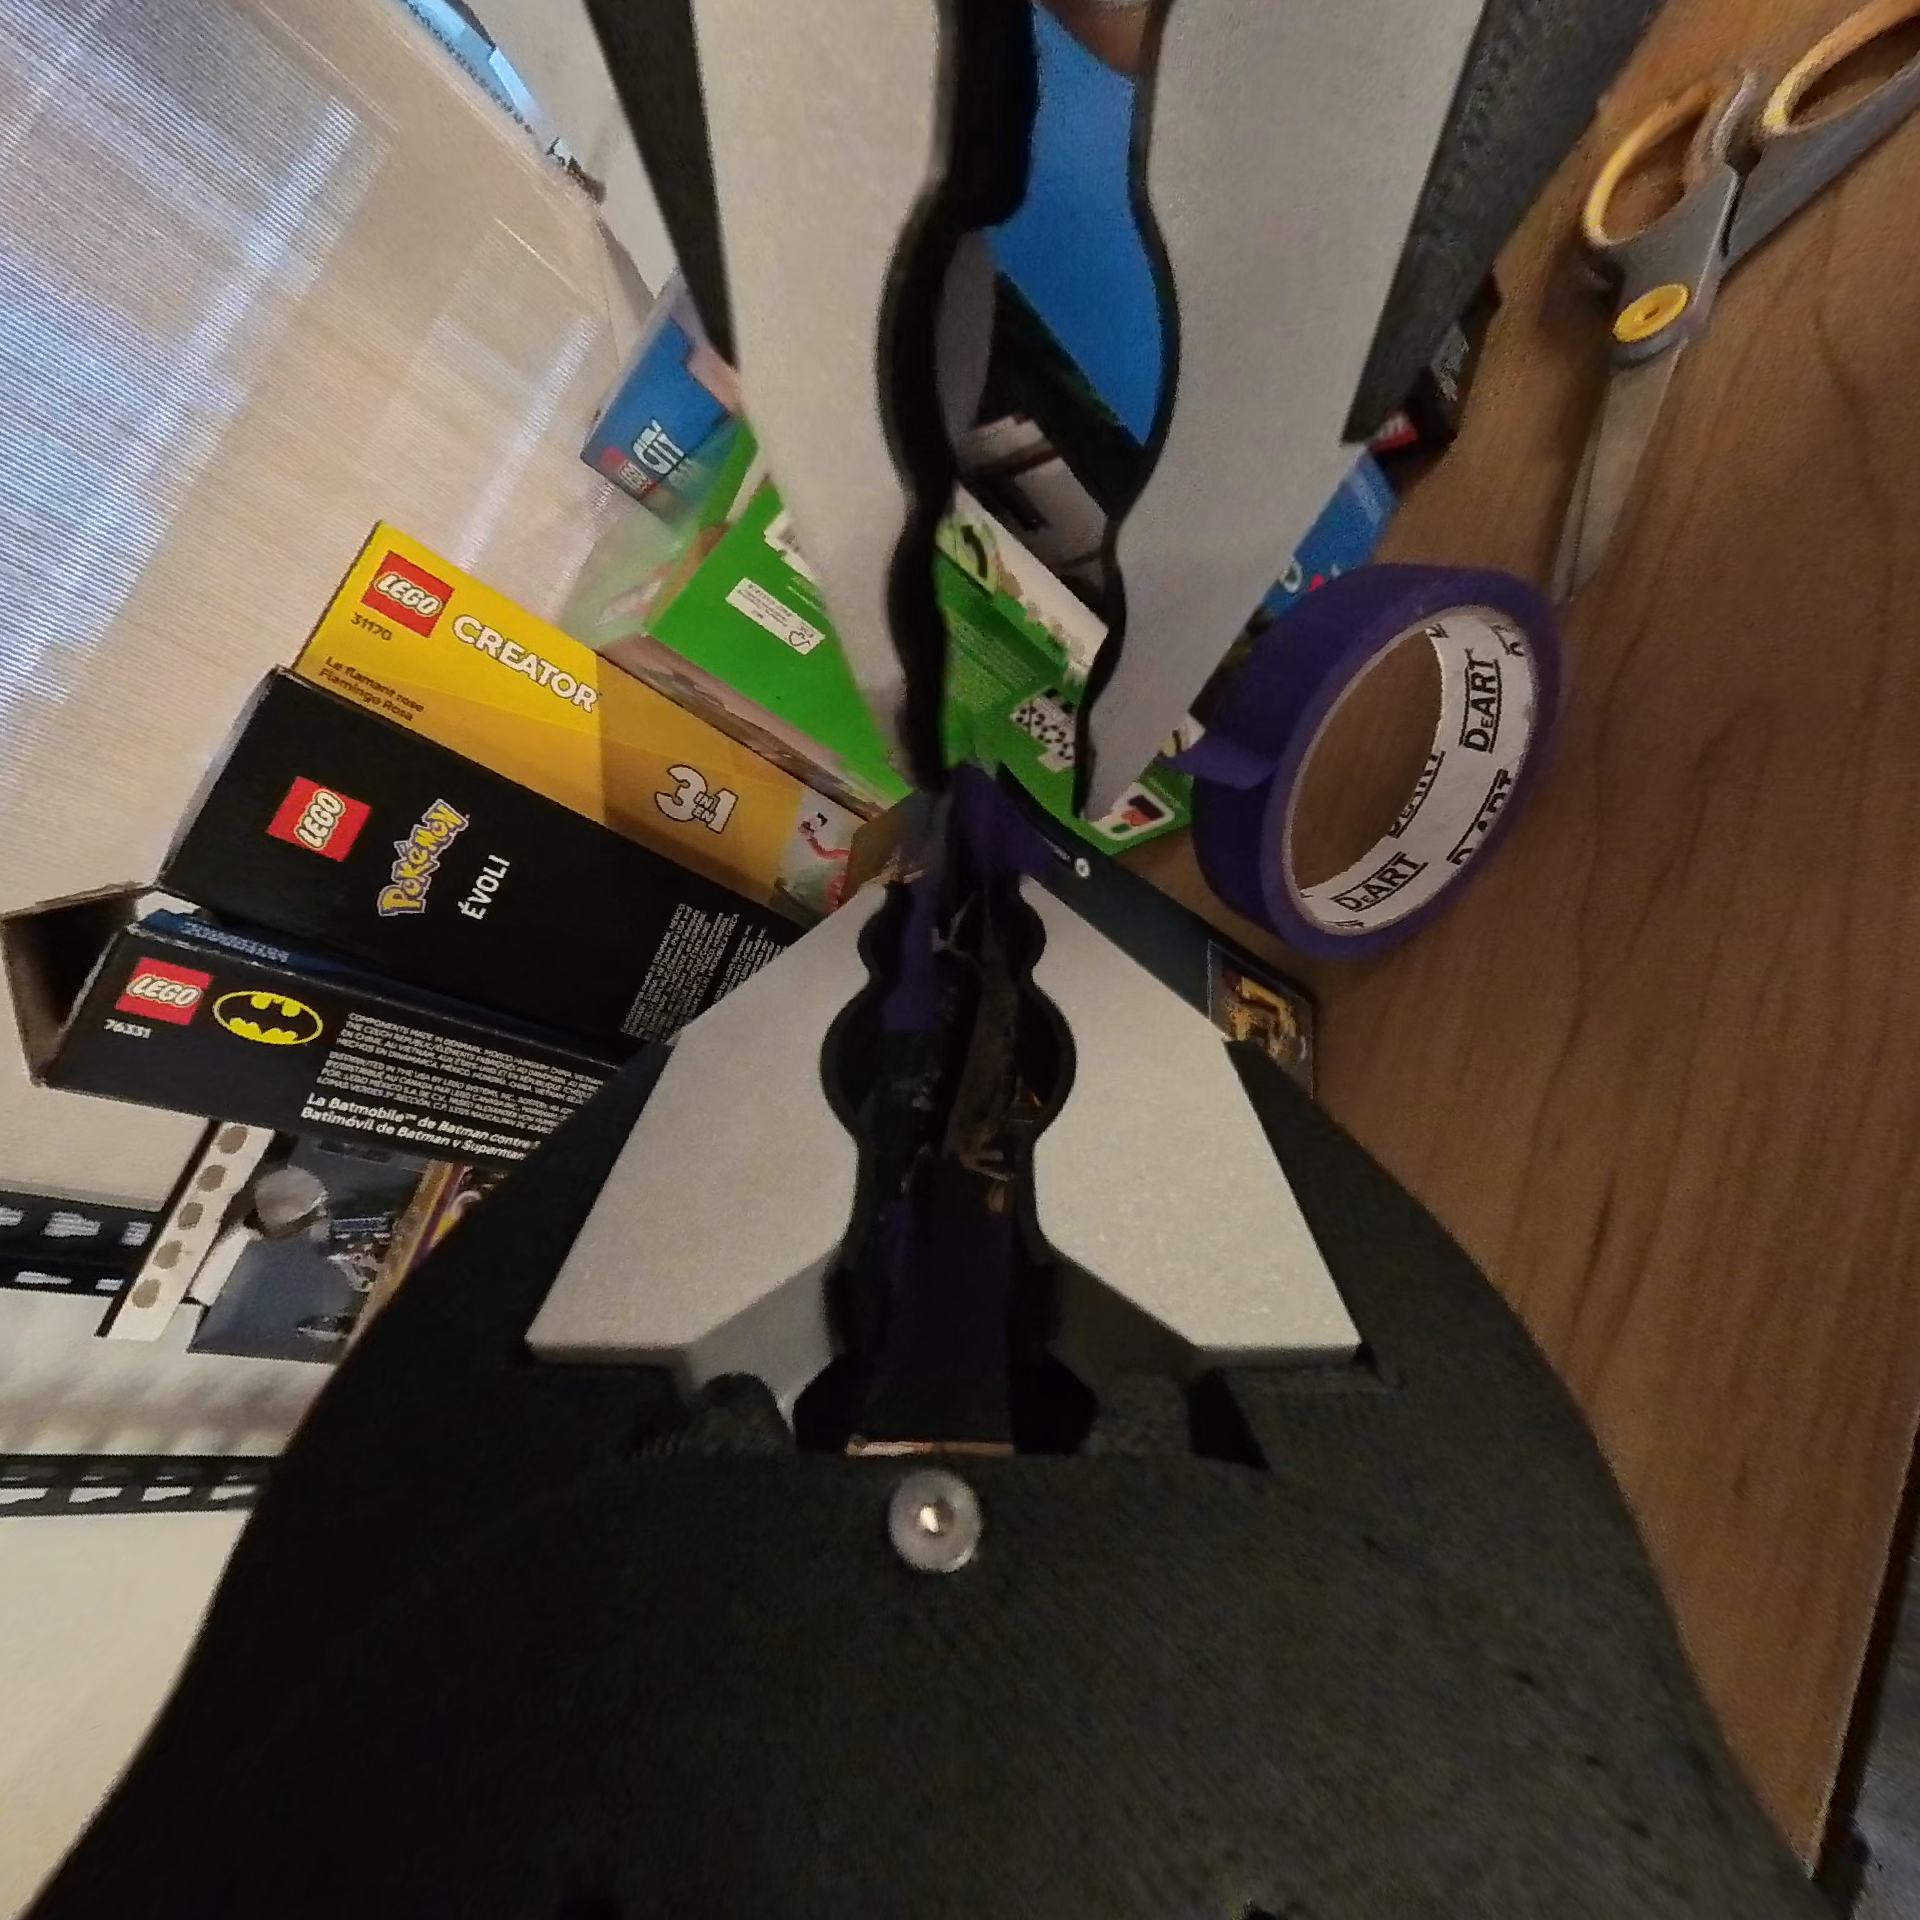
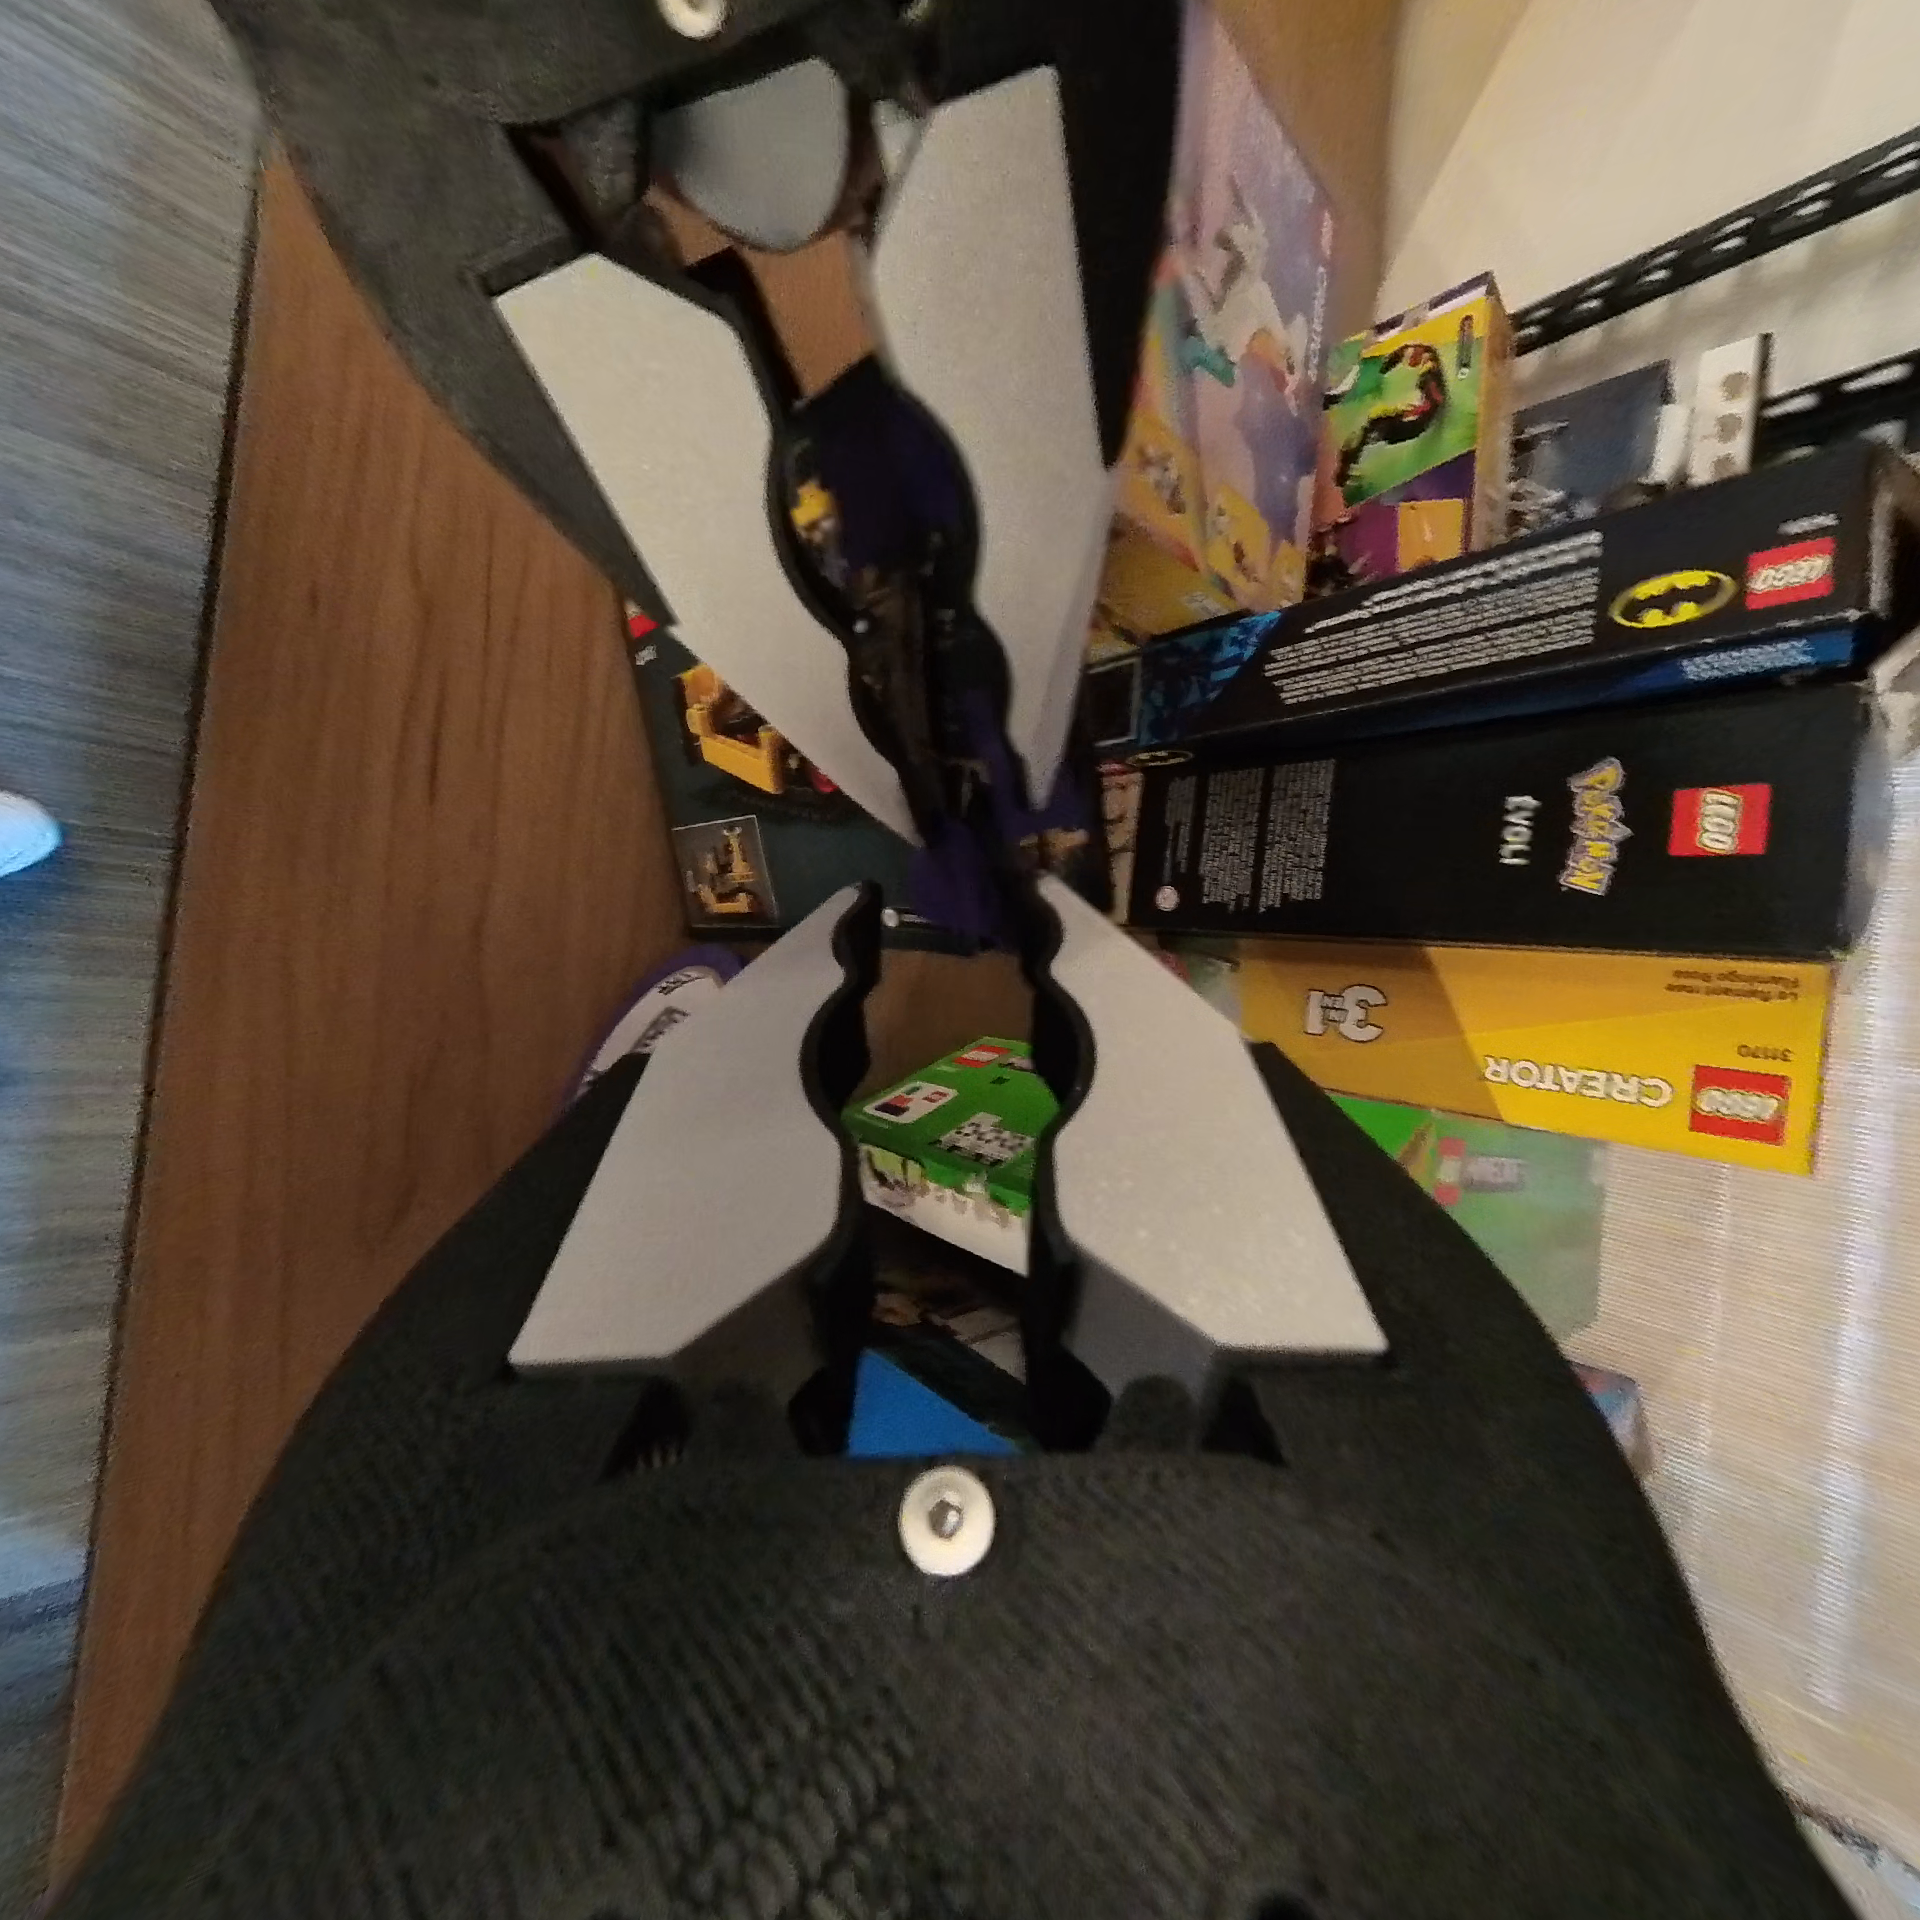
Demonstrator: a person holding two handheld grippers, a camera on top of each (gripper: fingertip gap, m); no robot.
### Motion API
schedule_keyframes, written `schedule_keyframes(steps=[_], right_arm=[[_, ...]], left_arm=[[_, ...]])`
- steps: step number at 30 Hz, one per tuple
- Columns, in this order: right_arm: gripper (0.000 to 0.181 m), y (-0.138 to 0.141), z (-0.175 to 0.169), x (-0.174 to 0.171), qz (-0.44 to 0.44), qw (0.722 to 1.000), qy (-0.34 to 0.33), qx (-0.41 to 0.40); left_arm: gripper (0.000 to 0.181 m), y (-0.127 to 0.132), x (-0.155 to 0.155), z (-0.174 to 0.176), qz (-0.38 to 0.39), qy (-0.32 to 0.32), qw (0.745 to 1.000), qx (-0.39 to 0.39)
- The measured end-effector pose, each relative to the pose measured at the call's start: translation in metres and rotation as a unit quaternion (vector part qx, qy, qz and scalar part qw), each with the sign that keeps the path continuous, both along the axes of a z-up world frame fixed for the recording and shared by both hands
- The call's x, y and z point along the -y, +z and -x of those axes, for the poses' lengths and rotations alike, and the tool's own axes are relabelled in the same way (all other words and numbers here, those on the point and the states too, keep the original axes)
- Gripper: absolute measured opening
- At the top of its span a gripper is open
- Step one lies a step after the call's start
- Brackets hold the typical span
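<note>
Brown wood makes the table [image 1: 1662,1143], and it is the biggest thing here. A pile of toy brick boxes lies along one edge of the table, next to a pale wall. It holds a long black box [image 1: 468,894], a yellow box [image 1: 540,707] and a green box [image 1: 748,623]. They lie flat on each other, and that likely keeps the pile from falling. The two grippers meet nose to nose above a dark box near the middle of the table. The left gripper [image 1: 935,821] is pressed tight together at its tips, and it pinches a crumpled purple tape strip [image 1: 912,977] that runs back between its black wavy pads. Holding it at the very tips seems to leave one end sticking out. The right gripper [image 2: 951,904] has a gap between its tips, so it looks a little bit parted. The loose end of the strip sits just at that gap. I cannot tell if the pads touch it. Grey scissors [image 1: 1662,312] with yellow inside the handles lie flat on the bare wood, farther off. A purple tape roll [image 1: 1371,758] lies flat just beside the boxes and close to the grippers, so it cannot roll away.
</note>
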State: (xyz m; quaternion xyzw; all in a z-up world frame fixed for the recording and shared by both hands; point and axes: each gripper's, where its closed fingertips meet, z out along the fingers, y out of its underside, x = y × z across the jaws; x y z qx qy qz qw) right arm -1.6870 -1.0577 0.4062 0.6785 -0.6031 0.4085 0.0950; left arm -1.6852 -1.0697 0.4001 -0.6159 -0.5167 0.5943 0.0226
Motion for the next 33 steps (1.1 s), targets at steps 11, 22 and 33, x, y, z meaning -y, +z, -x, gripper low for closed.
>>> schedule_keyframes(steps=[11,22,33], right_arm=[[0.043,-0.005,0.01,0.008,0.022,0.995,0.089,0.028],[0.018,-0.01,0.0,0.016,-0.01,0.987,0.11,0.113],[0.016,-0.01,0.004,0.024,-0.018,0.988,0.097,0.118]], left_arm=[[0.015,-0.002,-0.001,0.0,0.004,-0.001,1.0,0.013],[0.012,-0.003,0.0,0.0,0.01,0.0,1.0,0.024],[0.026,0.0,0.004,-0.001,-0.02,0.007,1.0,0.019]])
